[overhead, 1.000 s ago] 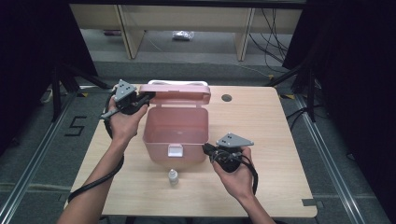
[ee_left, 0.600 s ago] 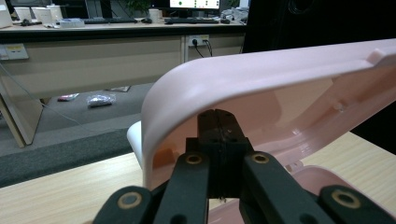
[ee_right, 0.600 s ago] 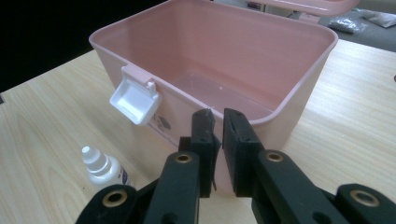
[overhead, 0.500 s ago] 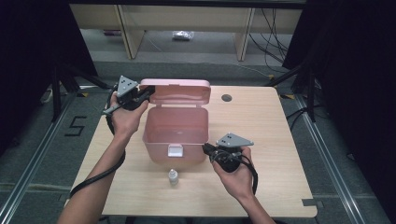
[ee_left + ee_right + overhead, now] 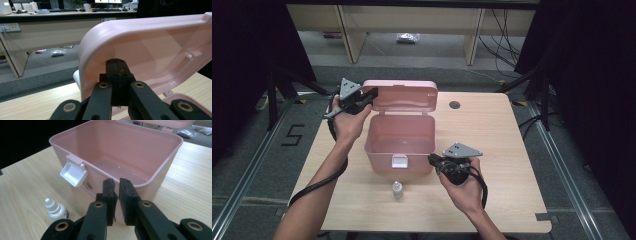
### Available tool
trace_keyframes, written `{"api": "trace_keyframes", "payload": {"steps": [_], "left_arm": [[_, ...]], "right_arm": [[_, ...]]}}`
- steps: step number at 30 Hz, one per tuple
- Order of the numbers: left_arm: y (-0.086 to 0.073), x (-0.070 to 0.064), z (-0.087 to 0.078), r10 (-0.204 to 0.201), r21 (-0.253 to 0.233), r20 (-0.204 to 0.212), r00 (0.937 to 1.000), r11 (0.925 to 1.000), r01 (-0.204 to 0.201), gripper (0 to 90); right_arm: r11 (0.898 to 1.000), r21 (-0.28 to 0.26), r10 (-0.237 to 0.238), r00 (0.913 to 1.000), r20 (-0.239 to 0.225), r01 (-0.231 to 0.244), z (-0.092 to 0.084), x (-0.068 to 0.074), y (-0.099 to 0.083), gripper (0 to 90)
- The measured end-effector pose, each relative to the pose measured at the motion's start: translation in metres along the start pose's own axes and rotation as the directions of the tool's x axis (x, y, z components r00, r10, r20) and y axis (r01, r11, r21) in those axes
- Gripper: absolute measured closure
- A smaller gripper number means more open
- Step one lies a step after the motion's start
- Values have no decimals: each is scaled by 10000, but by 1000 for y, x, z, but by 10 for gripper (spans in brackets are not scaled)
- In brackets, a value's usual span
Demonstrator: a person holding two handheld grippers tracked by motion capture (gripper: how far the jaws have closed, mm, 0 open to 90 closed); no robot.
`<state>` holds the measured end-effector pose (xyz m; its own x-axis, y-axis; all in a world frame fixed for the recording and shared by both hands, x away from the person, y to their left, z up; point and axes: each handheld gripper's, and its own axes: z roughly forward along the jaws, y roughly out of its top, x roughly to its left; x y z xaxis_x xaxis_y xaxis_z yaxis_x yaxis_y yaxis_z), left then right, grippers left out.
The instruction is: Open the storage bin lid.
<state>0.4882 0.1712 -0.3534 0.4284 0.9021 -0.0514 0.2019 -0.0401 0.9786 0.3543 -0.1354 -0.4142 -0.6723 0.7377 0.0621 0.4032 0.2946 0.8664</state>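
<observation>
I see 1 pink plastic box (image 5: 399, 142) standing near the middle of the wooden table (image 5: 507, 150), with its lid (image 5: 404, 95) raised upright at the far edge. The box is empty inside, and 1 white latch (image 5: 73, 173) hangs on its front wall. Next to that latch there is a small dark printed mark on the wall, too small for me to read.

My left gripper (image 5: 117, 75) sits at the lid's left end; its 2 black jaws are pressed flat together with no gap, and their tips lie against the lid's inner face near the rounded corner. Nothing is pinched between them that I can see. From above I find the same left gripper (image 5: 357, 97) at the lid's left corner.

My right gripper (image 5: 116, 188) is at the box's front right corner, with its 2 jaws set a narrow gap apart right at the front wall below the rim. I cannot tell whether the rim is clamped between them. From above, that right gripper (image 5: 451, 164) is touching the box's right front corner.

1 small white dropper bottle (image 5: 397, 189) stands on the table just in front of the box; its label carries dark print that I cannot read. On the floor to the left of the table a white "5" (image 5: 294, 135) is marked.
</observation>
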Motion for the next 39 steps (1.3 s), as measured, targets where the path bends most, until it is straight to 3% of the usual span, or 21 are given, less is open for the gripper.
{"api": "trace_keyframes", "payload": {"steps": [3,9,11,12,20,26,39], "left_arm": [[0,0,3,70,23,-81,9999,10000,-70,897],[1,1,8,-12,100,-126,9999,9999,13,897],[2,1,9,25,99,-146,9999,9999,-24,897],[2,1,11,31,123,-141,9999,9999,-30,897],[3,6,17,205,199,-295,9994,9996,-200,897],[2,8,21,39,359,-378,9993,9994,-25,897],[-1,11,32,73,597,-465,9989,9982,-45,897]], "right_arm": [[9999,-35,-104,9999,26,104,0,0,0,836],[9999,-8,159,9999,-53,-160,1,2,0,836],[9998,-117,-161,9998,-114,160,3,0,0,836],[9999,73,143,9999,-11,-143,1,2,0,836],[9999,-55,-138,9999,-81,137,4,2,-1,836],[9999,21,-161,9998,-77,161,3,2,-1,836],[9999,9,-152,9999,-69,152,2,2,0,838]]}}
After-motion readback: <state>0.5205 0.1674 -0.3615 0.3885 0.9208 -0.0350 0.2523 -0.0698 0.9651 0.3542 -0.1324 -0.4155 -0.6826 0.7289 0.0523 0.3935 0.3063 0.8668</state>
